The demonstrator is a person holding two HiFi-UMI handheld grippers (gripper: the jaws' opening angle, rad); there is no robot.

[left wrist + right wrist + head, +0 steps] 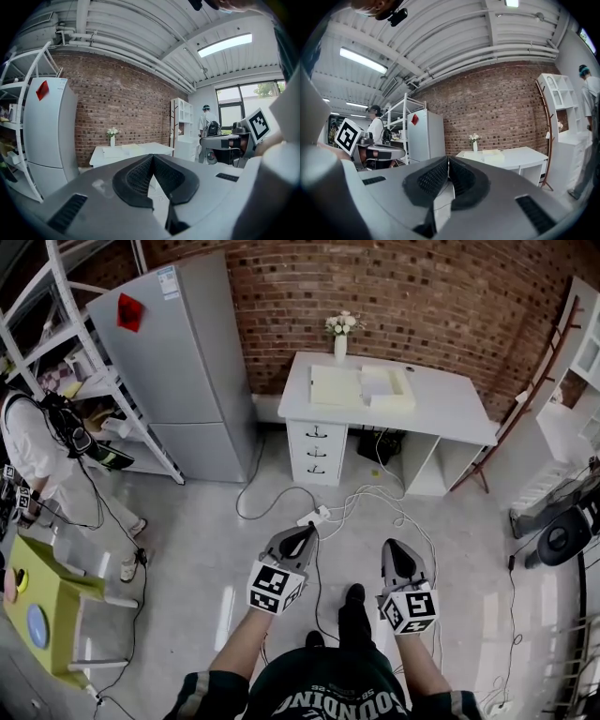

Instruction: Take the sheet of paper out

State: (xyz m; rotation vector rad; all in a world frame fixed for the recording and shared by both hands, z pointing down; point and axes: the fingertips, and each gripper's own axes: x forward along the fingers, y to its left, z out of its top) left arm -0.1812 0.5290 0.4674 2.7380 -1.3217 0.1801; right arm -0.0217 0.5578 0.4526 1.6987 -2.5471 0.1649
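Against the brick wall stands a white desk, well apart from the wearer. Pale paper lies flat on the desktop, just beside a shallow open box. At this range one sheet cannot be told from a stack. A vase of white flowers sits at the desk's back edge. Three drawers are set in the desk's left pedestal. A grey fridge stands left of the desk, with a white rack beyond it.

Close to the wearer, over the grey floor, the left gripper and right gripper are held side by side. They are apart from each other and both aim roughly level toward the desk.
- Left gripper view: the jaws are pressed together, the ribbed pads meet along one line, and nothing is between them.
- Right gripper view: the same, pads closed tip to tip, carrying nothing.
- Neither gripper touches the desk, the box or the paper.

Cables loop across the floor between the desk and the wearer's feet. A second person in a white top stands at the left by the rack. A yellow-green stool sits at lower left, and a black fan stands at the right edge.
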